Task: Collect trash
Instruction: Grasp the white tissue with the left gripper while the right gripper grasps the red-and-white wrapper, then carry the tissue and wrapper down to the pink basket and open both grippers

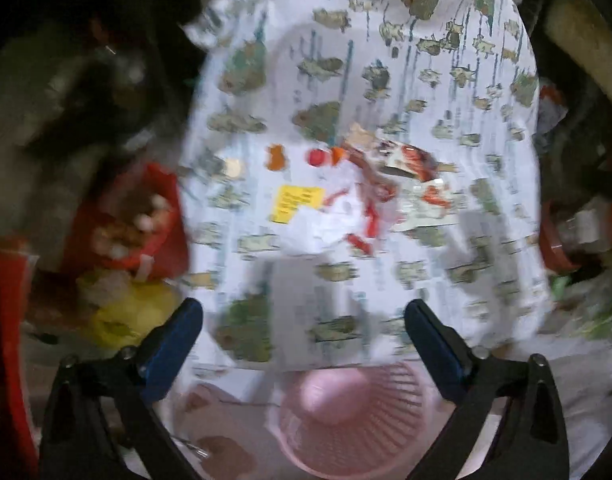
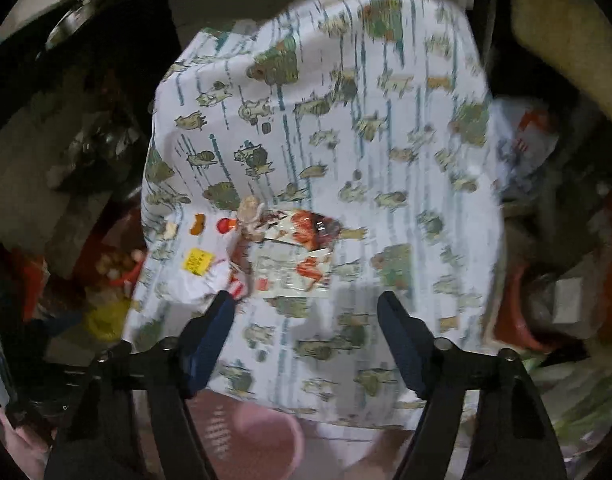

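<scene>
A small table with a white patterned cloth (image 1: pixel 386 80) (image 2: pixel 346 140) holds a pile of trash. The pile has a crumpled white paper (image 1: pixel 326 224) (image 2: pixel 198 284), a yellow label (image 1: pixel 296 202) (image 2: pixel 197 260), a red cap (image 1: pixel 316 157) (image 2: pixel 225 225), an orange bit (image 1: pixel 276 156) (image 2: pixel 197 224) and torn red-and-white wrappers (image 1: pixel 418 176) (image 2: pixel 302 256). My left gripper (image 1: pixel 304 320) is open and empty above the cloth's near edge. My right gripper (image 2: pixel 306 304) is open and empty, its left fingertip beside the white paper. Both views are blurred.
A pink slatted basket (image 1: pixel 346 420) (image 2: pixel 246 428) stands on the floor below the table's near edge. A red tub (image 1: pixel 134 220) (image 2: pixel 118 264) of round items and a yellow bag (image 1: pixel 134 316) lie at the left. Red containers and clutter (image 2: pixel 546 312) crowd the right side.
</scene>
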`<state>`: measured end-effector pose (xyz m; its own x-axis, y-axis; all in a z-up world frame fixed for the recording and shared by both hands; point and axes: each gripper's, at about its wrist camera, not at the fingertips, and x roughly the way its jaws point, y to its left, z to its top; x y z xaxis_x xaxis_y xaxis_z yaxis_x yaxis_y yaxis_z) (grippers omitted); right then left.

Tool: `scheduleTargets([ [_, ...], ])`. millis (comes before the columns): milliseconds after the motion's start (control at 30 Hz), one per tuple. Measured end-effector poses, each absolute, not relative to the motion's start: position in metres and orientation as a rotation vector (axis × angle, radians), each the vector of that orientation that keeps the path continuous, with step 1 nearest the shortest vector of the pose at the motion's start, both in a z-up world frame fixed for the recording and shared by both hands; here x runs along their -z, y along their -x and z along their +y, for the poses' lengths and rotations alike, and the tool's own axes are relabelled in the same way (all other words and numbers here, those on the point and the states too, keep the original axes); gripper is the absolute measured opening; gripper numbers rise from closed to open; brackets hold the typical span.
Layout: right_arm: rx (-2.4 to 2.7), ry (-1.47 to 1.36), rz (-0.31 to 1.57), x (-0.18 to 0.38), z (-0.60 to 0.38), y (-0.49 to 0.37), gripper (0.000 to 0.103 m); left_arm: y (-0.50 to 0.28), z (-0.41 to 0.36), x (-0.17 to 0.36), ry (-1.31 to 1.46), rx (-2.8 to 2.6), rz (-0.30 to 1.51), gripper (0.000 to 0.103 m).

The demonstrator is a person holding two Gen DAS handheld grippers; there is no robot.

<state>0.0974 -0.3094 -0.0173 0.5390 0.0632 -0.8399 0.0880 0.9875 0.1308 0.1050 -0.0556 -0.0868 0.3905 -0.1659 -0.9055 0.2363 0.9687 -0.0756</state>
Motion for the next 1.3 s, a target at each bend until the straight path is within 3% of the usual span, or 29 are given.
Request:
scheduleTargets([
  [67,-0.027,-0.234,1.026,0.027,-0.314,-0.113,0.069,-0.125,-0.052,0.087,-0.022,0.276,1.183,0.094],
  [300,-0.031,-0.234,1.046,0.062,-0.310,-0.148,0.067,-0.185,-0.037,0.118,0.083,0.234,1.273,0.072],
  [600,-0.101,-0.244,1.169,0.111,-0.262,-0.206,0.059,-0.226,-0.059,0.177,0.121,0.208,1.450,0.072],
  [667,-0.095,-0.265,1.198,0.124,-0.249,-0.220,0.046,-0.229,-0.059,0.190,0.153,0.211,1.489,0.071],
  [733,-0.094,-0.275,1.204,0.136,-0.240,-0.230,0.041,-0.228,-0.060,0.194,0.169,0.214,1.497,0.055],
  [800,-0.106,-0.276,1.240,0.151,-0.230,-0.238,0.041,-0.225,-0.066,0.196,0.140,0.251,1.508,0.045],
  [867,-0.085,-0.265,1.273,0.165,-0.220,-0.243,0.037,-0.220,-0.072,0.201,0.114,0.274,1.532,0.023],
  [900,-0.079,-0.252,1.287,0.172,-0.216,-0.244,0.033,-0.218,-0.074,0.204,0.118,0.291,1.545,0.010],
  [933,-0.080,-0.244,1.296,0.175,-0.213,-0.244,0.017,-0.217,-0.074,0.206,0.127,0.304,1.555,0.005],
  [967,-0.082,-0.249,1.299,0.176,-0.211,-0.244,0.003,-0.216,-0.073,0.206,0.141,0.312,1.559,0.004],
  [1300,-0.122,-0.273,1.086,0.103,-0.239,-0.204,0.003,-0.189,-0.051,0.120,0.182,0.390,1.307,0.001],
])
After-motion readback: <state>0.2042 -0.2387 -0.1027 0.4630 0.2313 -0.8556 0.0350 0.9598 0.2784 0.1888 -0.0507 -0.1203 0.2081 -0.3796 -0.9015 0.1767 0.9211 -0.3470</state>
